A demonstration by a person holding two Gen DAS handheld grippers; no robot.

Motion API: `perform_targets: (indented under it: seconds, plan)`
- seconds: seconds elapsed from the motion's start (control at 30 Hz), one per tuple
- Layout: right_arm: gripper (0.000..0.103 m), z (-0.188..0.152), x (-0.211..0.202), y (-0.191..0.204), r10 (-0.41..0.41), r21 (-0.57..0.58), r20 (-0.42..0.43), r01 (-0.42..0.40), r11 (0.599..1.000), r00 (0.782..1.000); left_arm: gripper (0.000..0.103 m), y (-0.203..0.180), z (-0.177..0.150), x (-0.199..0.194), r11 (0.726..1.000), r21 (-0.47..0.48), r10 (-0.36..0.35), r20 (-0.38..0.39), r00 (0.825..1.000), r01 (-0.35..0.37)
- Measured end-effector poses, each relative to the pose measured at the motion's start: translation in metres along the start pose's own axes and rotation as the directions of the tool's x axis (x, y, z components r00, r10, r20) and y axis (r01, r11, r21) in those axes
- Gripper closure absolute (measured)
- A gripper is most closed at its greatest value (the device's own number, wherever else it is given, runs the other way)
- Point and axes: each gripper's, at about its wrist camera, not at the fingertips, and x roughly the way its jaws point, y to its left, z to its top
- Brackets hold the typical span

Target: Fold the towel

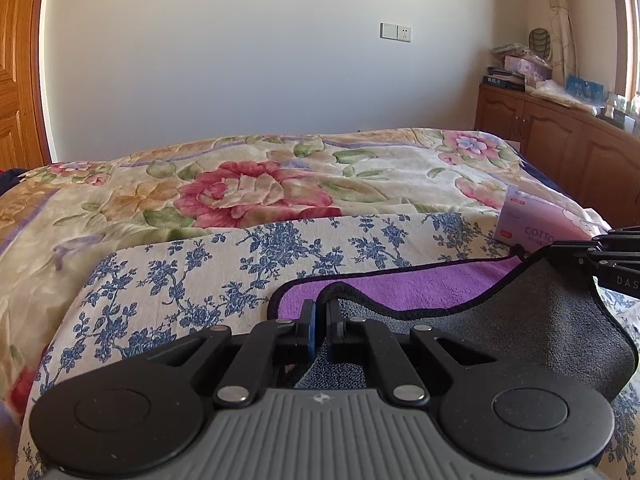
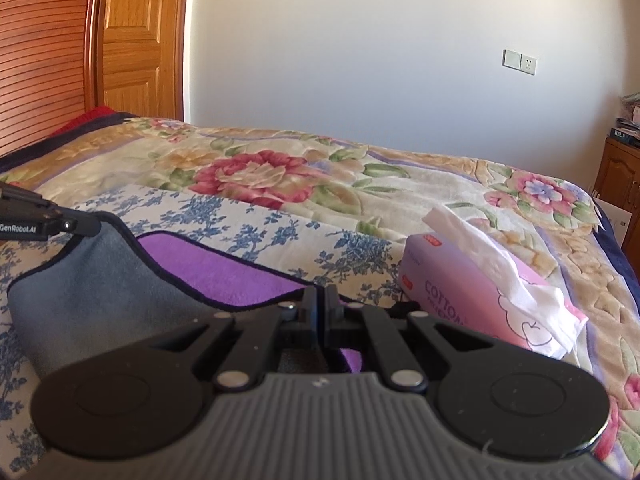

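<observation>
The towel is purple on one side and grey on the other, with a dark hem. It lies on a blue-flowered cloth on the bed. My left gripper is shut on one lifted grey corner. My right gripper is shut on the other corner; it also shows at the right edge of the left wrist view. The grey side is turned up and over the purple side. The left gripper's tip shows at the left of the right wrist view.
A pink tissue box with a tissue sticking out lies on the bed just right of the towel; it also shows in the left wrist view. A floral blanket covers the bed. A wooden cabinet stands far right, a wooden door far left.
</observation>
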Motion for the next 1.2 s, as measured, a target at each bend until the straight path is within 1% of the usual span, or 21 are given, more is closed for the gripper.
perform_targets:
  seconds: [0.23, 0.47, 0.7, 0.83, 1.03, 1.2]
  plan:
    - [0.1, 0.002, 0.001, -0.005, 0.012, 0.009, 0.003, -0.012, 1.0, 1.0, 0.097, 0.003, 0.007, 0.008, 1.0, -0.008, -0.005, 0.0, 1.0, 0.005]
    - [0.1, 0.008, -0.003, -0.011, 0.003, 0.024, 0.028, -0.004, 1.0, 1.0, 0.097, 0.003, 0.014, 0.002, 1.0, -0.017, -0.023, 0.008, 1.0, 0.023]
    - [0.1, 0.011, 0.01, -0.013, -0.017, 0.01, 0.023, 0.017, 1.0, 1.0, 0.097, -0.001, 0.02, 0.017, 1.0, 0.01, -0.002, -0.001, 1.0, 0.002]
    - [0.1, 0.012, 0.018, -0.019, -0.029, 0.021, 0.02, 0.029, 0.999, 0.999, 0.097, 0.003, 0.024, 0.027, 1.0, -0.006, 0.008, -0.003, 1.0, -0.008]
    - [0.1, 0.011, 0.03, -0.026, -0.039, 0.04, -0.001, 0.039, 0.998, 0.999, 0.097, 0.004, 0.029, 0.042, 0.999, 0.008, 0.042, -0.014, 0.999, -0.042]
    - [0.1, 0.006, 0.042, -0.027, -0.027, 0.051, -0.052, 0.03, 0.998, 0.998, 0.097, 0.006, 0.029, 0.051, 0.999, 0.017, 0.045, -0.03, 0.999, -0.045]
